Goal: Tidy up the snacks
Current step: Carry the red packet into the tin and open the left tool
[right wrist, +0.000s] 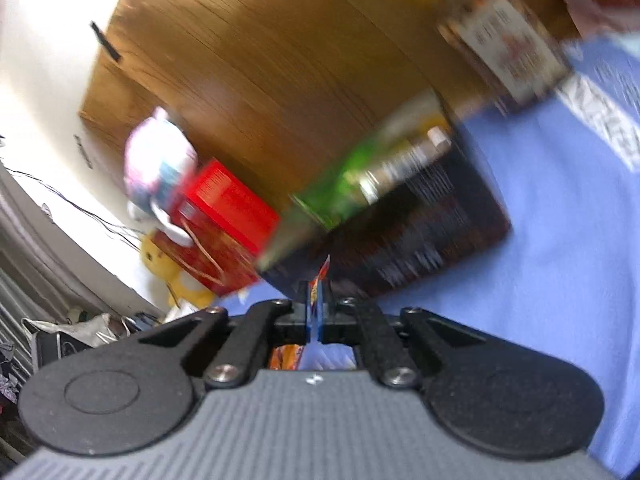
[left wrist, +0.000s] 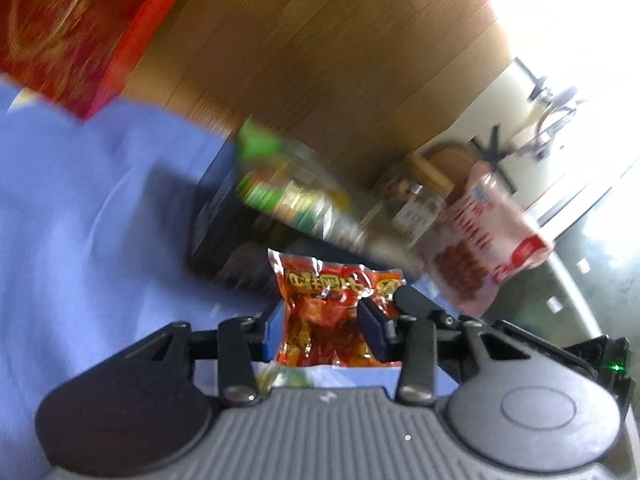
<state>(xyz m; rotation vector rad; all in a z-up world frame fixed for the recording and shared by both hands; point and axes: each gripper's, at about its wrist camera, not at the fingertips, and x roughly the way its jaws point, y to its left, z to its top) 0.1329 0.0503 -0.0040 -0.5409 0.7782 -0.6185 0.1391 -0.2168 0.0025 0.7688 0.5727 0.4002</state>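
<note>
My left gripper (left wrist: 326, 320) is shut on a red-orange snack packet (left wrist: 334, 308), held above the blue cloth (left wrist: 80, 208). Ahead of it stands a dark basket (left wrist: 218, 220) with green snack bags (left wrist: 276, 184) in it. My right gripper (right wrist: 318, 304) is shut on a thin orange and blue snack packet (right wrist: 318, 288), seen edge-on, close to the dark basket (right wrist: 420, 232) with the green bags (right wrist: 360, 176). Both views are blurred by motion.
A red gift box (left wrist: 68, 36) stands at the left, with a plush toy (right wrist: 160, 160) on it. A jar (left wrist: 416, 204) and a pink snack bag (left wrist: 480, 240) stand right of the basket. A wooden panel (left wrist: 320, 60) is behind. A labelled jar (right wrist: 504, 40) is at the right.
</note>
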